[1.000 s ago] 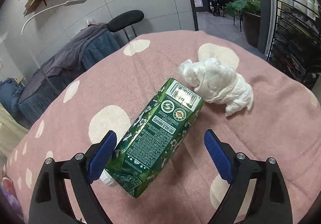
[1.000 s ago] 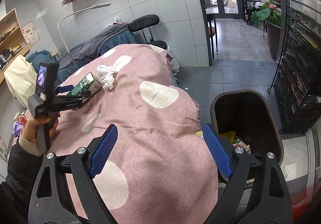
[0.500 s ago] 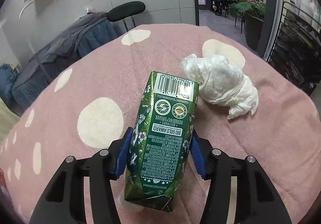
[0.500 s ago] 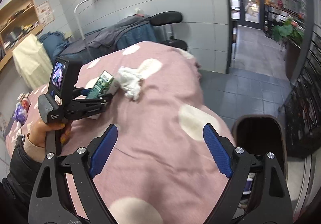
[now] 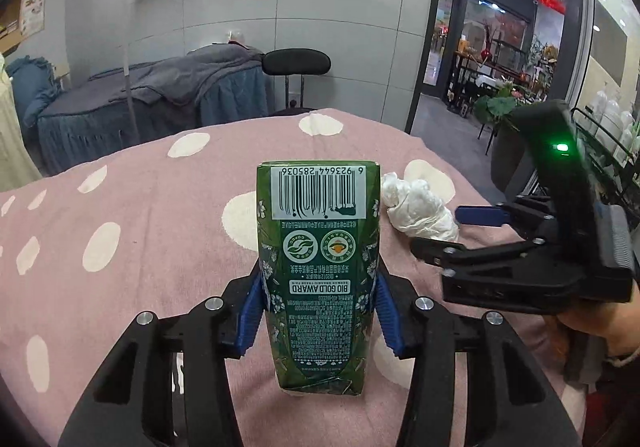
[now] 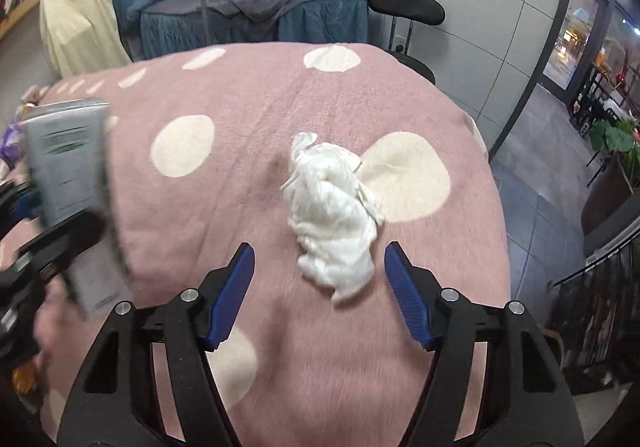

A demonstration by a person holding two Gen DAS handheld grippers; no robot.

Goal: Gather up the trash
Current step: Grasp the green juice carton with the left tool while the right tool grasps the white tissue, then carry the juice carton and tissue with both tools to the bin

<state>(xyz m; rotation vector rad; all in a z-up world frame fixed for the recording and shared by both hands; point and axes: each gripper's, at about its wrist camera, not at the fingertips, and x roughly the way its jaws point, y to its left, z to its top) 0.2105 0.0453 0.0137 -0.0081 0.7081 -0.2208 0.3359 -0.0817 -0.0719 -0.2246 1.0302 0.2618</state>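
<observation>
- The left tongs (image 5: 318, 303) are clenched on a green drink carton (image 5: 318, 259). Their blue pads (image 5: 251, 307) press on its two narrow sides near the lower end, and the jaws are closing a little more.
- The carton stands lengthwise between the pads, barcode end away from the camera, held above a pink blanket with cream dots (image 5: 120, 287). From this view I cannot tell whether its near end touches the blanket.
- The carton looks like light, thin card, probably empty. Its bottom edge is creased, so it will likely dent under hard pressure; a grip across the flat sides suits it.
- The right tongs (image 6: 320, 297) are released with nothing gripped, and their jaws are closing.
- A crumpled white tissue wad (image 6: 332, 215) lies on the blanket, its near end between the right tongs' pads (image 6: 234, 293), which do not touch it.
- The tissue looks soft, very light and loose. Pinching the thick middle of the wad seems safer than a trailing corner, which could tear or slip free.
- In the left view the person's hand (image 5: 596, 327) holds the right tongs beside the tissue.
</observation>
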